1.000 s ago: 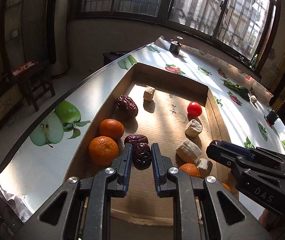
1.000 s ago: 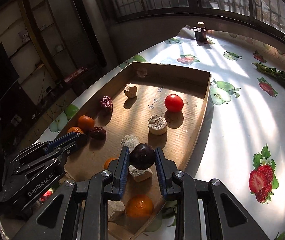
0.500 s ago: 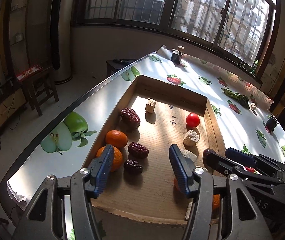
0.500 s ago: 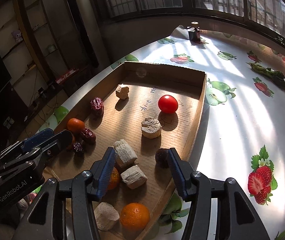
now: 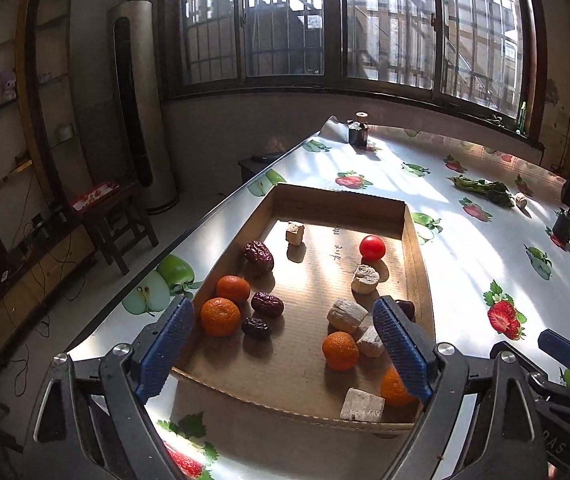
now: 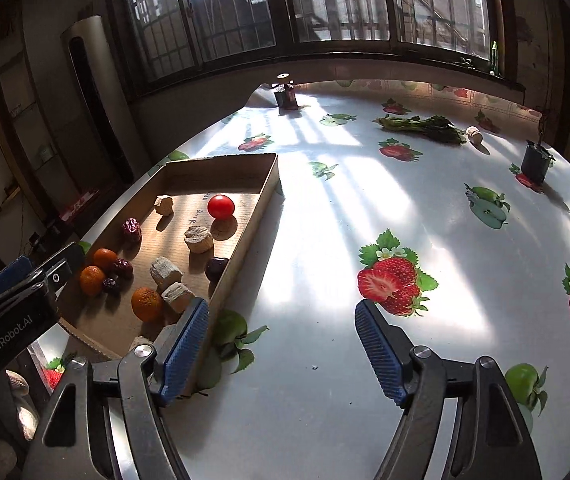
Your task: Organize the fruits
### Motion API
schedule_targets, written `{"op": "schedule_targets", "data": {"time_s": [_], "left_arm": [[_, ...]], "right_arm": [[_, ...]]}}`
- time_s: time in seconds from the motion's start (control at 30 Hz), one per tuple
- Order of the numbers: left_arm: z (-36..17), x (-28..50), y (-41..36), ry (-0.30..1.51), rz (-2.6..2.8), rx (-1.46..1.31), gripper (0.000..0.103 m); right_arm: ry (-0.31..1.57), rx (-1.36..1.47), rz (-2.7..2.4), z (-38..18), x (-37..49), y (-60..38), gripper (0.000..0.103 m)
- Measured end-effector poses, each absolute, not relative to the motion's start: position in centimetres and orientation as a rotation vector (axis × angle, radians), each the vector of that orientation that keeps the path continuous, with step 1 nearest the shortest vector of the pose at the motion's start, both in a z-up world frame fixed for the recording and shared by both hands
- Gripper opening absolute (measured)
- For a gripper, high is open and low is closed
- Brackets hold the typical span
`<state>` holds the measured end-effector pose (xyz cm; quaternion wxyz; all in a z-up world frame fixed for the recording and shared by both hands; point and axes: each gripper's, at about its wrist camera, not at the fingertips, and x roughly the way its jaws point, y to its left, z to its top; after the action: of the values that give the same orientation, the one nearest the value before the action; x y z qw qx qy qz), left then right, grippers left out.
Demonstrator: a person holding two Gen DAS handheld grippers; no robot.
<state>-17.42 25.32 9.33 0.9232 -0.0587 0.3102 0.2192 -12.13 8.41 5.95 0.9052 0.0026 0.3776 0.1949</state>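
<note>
Barred windows (image 5: 325, 20) fill the far wall behind a long table (image 6: 365, 220) covered in a white cloth printed with strawberries and apples, sunlight striping it. On the table's left edge lies a shallow cardboard tray (image 5: 419, 264) holding all the fruit. The left gripper (image 5: 285, 344) hangs above the tray's near end with its blue pads spread wide, grasping nothing; the right gripper (image 6: 281, 344) is likewise released, hovering over bare cloth just right of the tray, its left pad near the tray's near right corner. Along the tray's left side sit two oranges (image 5: 220, 317) touching each other, with three dates beside them: a big date (image 5: 259, 255) further back, a middle one (image 5: 268, 304) and a small one (image 5: 256, 327) close to the oranges. On the right side, pale rough chunks (image 5: 345, 315) are scattered from the near edge to the middle, with two more oranges (image 5: 339, 351) among them, one partly hidden by the left gripper's right pad. A dark plum (image 6: 216, 268) rests against the right wall. A red tomato (image 5: 372, 247) sits toward the far end, near another chunk, and a small pale cube (image 5: 295, 233) lies far left. Beyond the tray, green stalks (image 6: 421, 125) and two dark cups (image 6: 536, 160) stand well apart on the cloth.
</note>
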Motion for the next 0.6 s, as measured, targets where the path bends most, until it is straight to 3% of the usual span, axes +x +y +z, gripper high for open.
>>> {"op": "schedule_targets", "data": {"time_s": [0.6], "left_arm": [[10.6,-18.4,22.3,0.607,0.460,-0.075,0.091]], "right_arm": [[0.750,-0.009,0.435,6.0,-14.7,7.5,0.084]]}}
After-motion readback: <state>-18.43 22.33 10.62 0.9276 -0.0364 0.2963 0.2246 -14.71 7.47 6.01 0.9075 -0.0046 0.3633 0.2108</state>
